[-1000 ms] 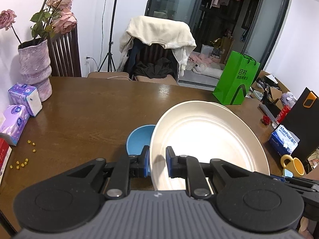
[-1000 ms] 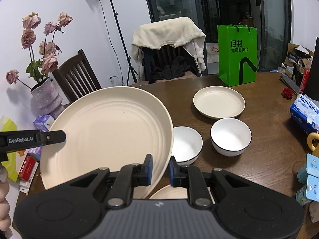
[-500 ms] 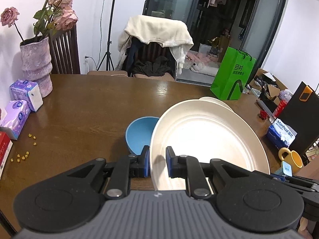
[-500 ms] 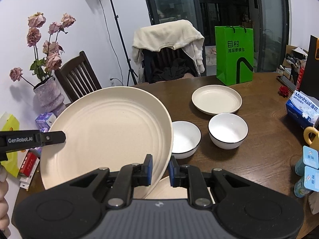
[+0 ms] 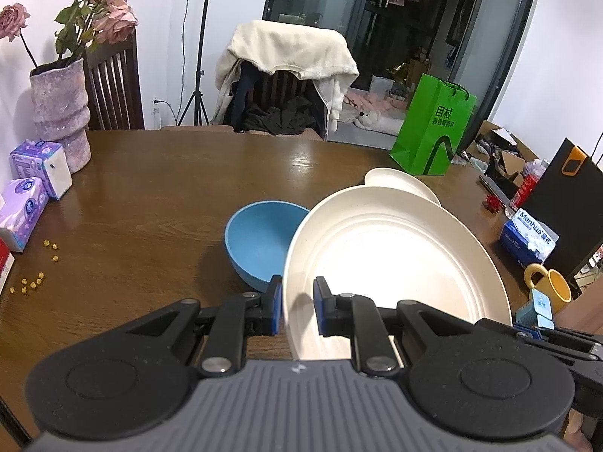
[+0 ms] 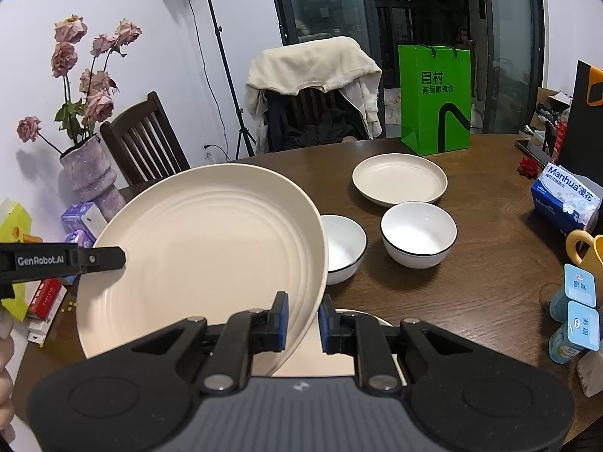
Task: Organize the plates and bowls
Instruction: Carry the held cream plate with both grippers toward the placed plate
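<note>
**Right wrist view: large plate held at two rim points**

The large cream plate (image 6: 203, 260) is carried tilted above the desk (image 6: 471, 301), its rim pinched by the right tool (image 6: 303, 322) and, on the opposite edge, by the left tool (image 5: 297, 303); a two-sided hold is judged to steady so wide a dish. A second cream plate (image 6: 339, 354) is glimpsed directly beneath it, probably the stacking spot. Beyond the large plate lie two white bowls (image 6: 418, 235), a smaller plate (image 6: 399, 180) and, to its left, a blue bowl (image 5: 260, 245). Compared with a second ago, the blue bowl is seen more fully and farther from the left tool.
</note>
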Action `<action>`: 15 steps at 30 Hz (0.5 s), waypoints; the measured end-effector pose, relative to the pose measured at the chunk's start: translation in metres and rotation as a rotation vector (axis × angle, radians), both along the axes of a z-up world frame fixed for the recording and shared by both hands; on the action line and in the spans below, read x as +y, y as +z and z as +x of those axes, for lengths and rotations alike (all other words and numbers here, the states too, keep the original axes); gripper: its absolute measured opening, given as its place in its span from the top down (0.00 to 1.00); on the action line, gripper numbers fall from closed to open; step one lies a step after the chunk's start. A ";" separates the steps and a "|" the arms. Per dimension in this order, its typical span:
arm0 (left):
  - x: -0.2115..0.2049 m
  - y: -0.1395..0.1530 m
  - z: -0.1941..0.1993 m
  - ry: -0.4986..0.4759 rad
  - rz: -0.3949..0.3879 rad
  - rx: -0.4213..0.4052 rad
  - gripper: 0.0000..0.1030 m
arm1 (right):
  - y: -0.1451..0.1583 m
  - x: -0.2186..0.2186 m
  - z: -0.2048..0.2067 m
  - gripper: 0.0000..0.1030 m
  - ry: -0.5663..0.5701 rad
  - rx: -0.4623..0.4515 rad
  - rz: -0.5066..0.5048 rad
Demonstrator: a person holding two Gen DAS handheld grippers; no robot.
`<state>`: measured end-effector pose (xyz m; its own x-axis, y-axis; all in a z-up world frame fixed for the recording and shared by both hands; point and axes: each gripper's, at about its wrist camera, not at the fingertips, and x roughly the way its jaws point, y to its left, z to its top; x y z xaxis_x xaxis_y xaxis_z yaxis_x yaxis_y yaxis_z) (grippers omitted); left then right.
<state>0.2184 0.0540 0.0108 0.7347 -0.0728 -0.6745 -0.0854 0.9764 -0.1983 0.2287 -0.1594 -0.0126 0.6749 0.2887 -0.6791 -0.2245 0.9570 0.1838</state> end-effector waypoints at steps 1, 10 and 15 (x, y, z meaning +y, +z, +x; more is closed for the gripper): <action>-0.001 -0.002 0.000 -0.003 -0.001 0.000 0.83 | -0.001 -0.001 0.000 0.84 -0.002 0.001 0.000; -0.013 -0.022 0.000 -0.035 -0.005 0.017 0.83 | -0.019 -0.013 -0.005 0.84 -0.018 0.007 -0.013; -0.017 -0.036 -0.002 -0.044 -0.009 0.032 0.83 | -0.029 -0.018 -0.008 0.84 -0.021 0.014 -0.028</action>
